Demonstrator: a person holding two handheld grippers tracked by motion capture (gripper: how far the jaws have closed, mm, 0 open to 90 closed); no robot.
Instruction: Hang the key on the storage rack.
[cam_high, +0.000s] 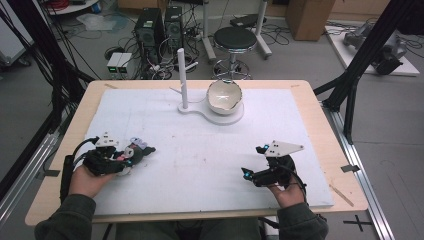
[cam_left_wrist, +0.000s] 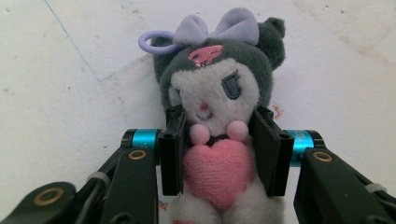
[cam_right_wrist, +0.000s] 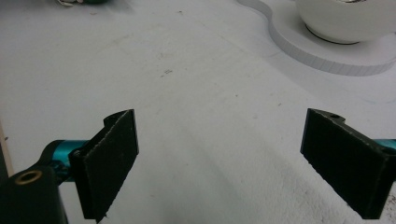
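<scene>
Fingers (cam_left_wrist: 173, 154) of the left gripper (cam_left_wrist: 219, 156) pinch the plush doll (cam_left_wrist: 217, 98) lying on the white surface (cam_high: 200, 160); right gripper (cam_right_wrist: 219, 163) fingers spread wide, holding nothing.

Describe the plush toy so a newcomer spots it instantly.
Start at the white mat covering the wooden table, then go to its near left edge, where the left gripper is shut on the plush toy. It is a small grey and white doll with a lilac bow, a pink heart on its chest and a lilac ring, the one soft, coloured item there.
</scene>
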